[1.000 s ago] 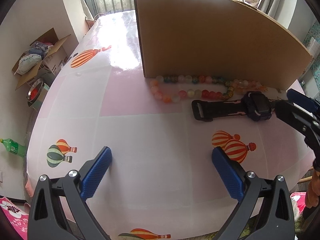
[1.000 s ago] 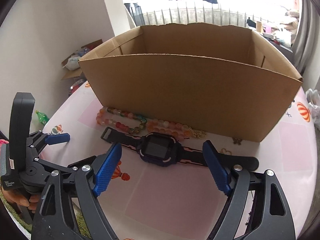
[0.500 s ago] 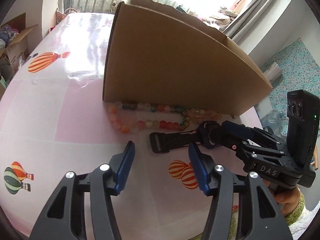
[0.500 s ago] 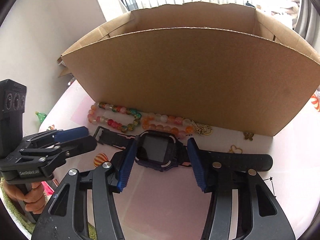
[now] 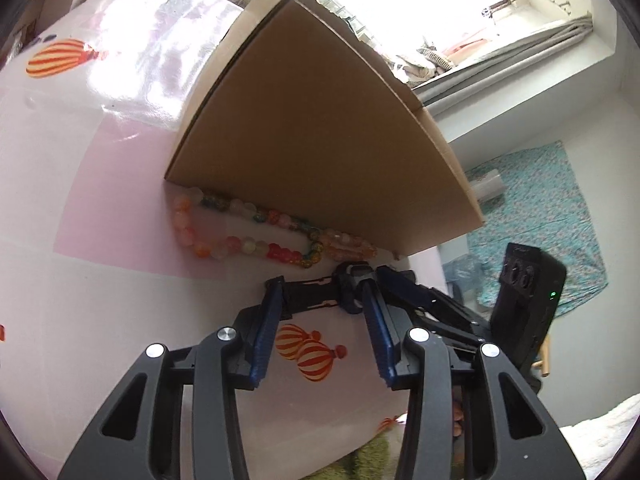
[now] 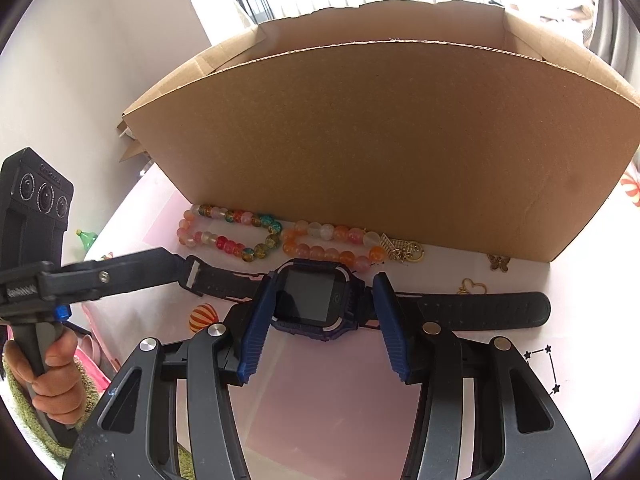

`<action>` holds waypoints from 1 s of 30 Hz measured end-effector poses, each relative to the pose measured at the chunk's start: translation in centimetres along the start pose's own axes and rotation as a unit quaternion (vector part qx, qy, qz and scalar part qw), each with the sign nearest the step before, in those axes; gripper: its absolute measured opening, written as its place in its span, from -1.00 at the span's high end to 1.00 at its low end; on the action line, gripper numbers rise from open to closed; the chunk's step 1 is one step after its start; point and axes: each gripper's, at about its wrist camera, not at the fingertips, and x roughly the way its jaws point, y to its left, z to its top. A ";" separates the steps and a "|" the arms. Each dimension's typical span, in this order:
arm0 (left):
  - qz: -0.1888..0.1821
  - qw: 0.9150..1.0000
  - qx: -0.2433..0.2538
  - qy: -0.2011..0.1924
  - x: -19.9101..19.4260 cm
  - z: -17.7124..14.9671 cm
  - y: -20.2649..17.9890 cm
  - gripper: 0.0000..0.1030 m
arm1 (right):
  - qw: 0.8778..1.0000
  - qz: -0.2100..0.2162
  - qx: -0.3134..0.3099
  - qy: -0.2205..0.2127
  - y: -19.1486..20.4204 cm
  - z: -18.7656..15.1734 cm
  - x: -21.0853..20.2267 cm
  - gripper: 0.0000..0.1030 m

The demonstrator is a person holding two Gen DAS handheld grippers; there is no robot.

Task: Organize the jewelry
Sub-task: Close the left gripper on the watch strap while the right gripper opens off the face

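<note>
A dark blue smartwatch lies flat on the tablecloth in front of a cardboard box. My right gripper points down at it, its blue pads against the two sides of the watch body. My left gripper comes in from the left, and its jaws are closing. The watch's buckle strap runs lengthwise between them, with no clear pinch. In the right wrist view, the left gripper reaches the strap's end. Two bead bracelets lie along the foot of the box.
Small gold charms lie by the box at the right: a pendant, a butterfly, a heart. The box wall stands close behind the watch. The table's edge is near me. A hand holds the left gripper's handle.
The left gripper swung right and turned toward the watch strap while its jaws narrowed a lot. The right gripper's jaws came in from wide onto the watch body, then held still.
</note>
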 end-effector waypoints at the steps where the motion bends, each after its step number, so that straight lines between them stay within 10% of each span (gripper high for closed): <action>1: -0.001 1.000 -0.004 0.001 0.3 0.0 -0.1 0.23 | 1.000 0.001 0.001 0.000 0.0 0.0 -0.1 0.08; 11: 0.111 0.993 0.046 -0.001 3.1 -0.1 -3.1 0.30 | 1.000 0.005 0.000 -0.006 -0.4 -0.2 -0.8 0.08; 17: 0.022 1.000 0.012 -0.010 2.4 -0.1 -3.4 0.34 | 1.000 0.011 0.008 -0.009 -0.4 -0.5 -0.7 0.08; 22: 0.094 0.994 0.056 -0.004 3.4 -1.0 -5.0 0.75 | 1.000 0.014 0.011 -0.009 -0.3 -0.8 -1.2 0.08; 30: 0.210 0.968 0.140 0.006 6.3 -2.6 -8.4 0.80 | 0.999 0.023 0.026 -0.014 -0.4 -1.7 -2.7 0.08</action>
